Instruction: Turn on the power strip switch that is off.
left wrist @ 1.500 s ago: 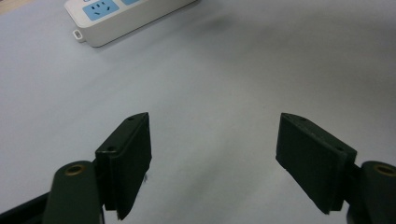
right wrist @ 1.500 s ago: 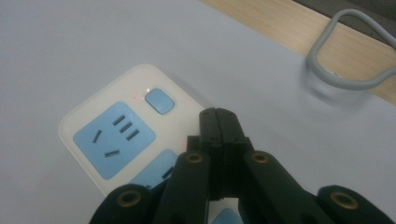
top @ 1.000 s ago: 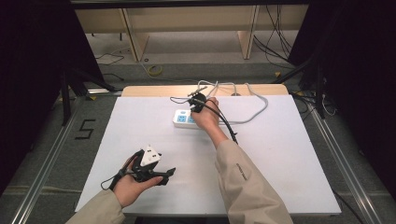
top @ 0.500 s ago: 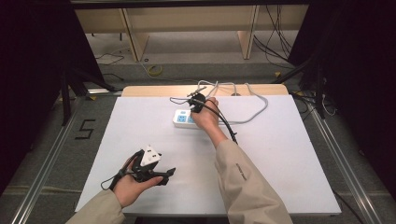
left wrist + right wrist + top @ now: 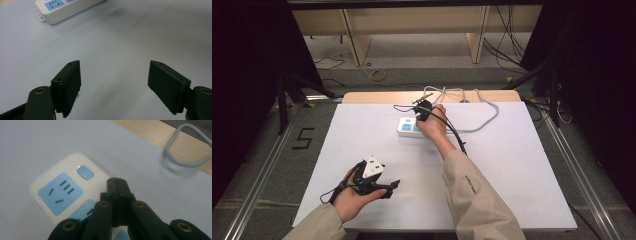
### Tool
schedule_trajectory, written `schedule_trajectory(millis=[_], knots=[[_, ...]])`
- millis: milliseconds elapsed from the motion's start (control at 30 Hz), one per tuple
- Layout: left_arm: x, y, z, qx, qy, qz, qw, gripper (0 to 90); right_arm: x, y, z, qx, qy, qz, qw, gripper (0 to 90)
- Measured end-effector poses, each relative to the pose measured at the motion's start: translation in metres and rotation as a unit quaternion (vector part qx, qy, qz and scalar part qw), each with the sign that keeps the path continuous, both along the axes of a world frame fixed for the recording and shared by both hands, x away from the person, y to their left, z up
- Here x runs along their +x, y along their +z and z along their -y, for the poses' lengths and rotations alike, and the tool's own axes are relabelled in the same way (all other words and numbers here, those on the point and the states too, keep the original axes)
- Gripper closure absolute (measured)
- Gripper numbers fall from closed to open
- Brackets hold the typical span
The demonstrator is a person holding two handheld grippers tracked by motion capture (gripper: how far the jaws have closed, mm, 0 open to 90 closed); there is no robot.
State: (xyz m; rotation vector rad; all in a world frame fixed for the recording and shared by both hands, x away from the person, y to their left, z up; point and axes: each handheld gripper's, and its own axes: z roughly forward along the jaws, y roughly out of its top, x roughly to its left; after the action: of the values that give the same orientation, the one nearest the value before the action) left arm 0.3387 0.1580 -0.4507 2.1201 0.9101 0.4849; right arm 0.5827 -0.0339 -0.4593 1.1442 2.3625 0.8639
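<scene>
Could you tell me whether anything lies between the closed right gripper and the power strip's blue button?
Nothing visible does. In the right gripper view, the right gripper is shut and poised over the power strip, its tips just beside the blue button. The grey cable lies farther off, at the table edge.

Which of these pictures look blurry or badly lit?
Right gripper view: the grey cable at upper right smears with blur, while the power strip is sharp. Left gripper view: soft, evenly lit, jaws slightly fuzzy. High view: bright table, dark surroundings.
</scene>
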Motion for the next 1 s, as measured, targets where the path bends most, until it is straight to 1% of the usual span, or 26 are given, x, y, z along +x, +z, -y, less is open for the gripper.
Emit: schedule_trajectory(millis=[100,267,400,467,533,700,800,933,967,1000], knots=[[0.0001,-0.0002,0.0001,0.000,0.000,0.000,1.0000,26.6,-0.0003,-0.0002,-0.0002,0.001,-0.002,0.001,1.0000,90.0],[0.0003,-0.0002,-0.0001,0.000,0.000,0.000,1.0000,26.6,-0.0025,-0.0009,-0.0017,-0.006,-0.002,0.012,0.9999,90.0],[0.0002,-0.0001,0.0002,0.000,0.000,0.000,1.0000,26.6,-0.0024,-0.0008,-0.0014,-0.003,-0.004,0.010,0.9999,90.0],[0.0002,0.0001,-0.0002,0.002,-0.001,0.000,1.0000,26.6,-0.0027,-0.0010,-0.0015,-0.003,-0.004,0.012,0.9999,90.0],[0.0002,-0.0001,0.0000,-0.001,0.000,0.000,1.0000,26.6,-0.0030,-0.0010,-0.0015,-0.004,-0.004,0.013,0.9999,90.0],[-0.0001,0.0000,0.0004,0.002,-0.001,0.001,1.0000,26.6,-0.0034,0.0000,-0.0006,0.002,-0.002,0.010,0.9999,90.0],[0.0000,0.0001,0.0000,0.003,0.000,0.000,1.0000,26.6,-0.0041,-0.0007,0.0004,0.010,-0.005,0.010,0.9999,90.0],[0.0001,0.0001,0.0001,0.001,0.001,0.001,1.0000,26.6,-0.0049,-0.0006,0.0029,0.010,-0.005,0.012,0.9999,90.0],[0.0000,0.0001,0.0002,0.001,0.001,0.001,1.0000,26.6,-0.0049,-0.0002,0.0041,0.011,-0.006,0.014,0.9998,89.5],[0.0000,0.0000,0.0003,0.001,0.001,0.002,1.0000,26.6,-0.0052,0.0003,0.0050,0.016,-0.009,0.013,0.9998,86.8]])
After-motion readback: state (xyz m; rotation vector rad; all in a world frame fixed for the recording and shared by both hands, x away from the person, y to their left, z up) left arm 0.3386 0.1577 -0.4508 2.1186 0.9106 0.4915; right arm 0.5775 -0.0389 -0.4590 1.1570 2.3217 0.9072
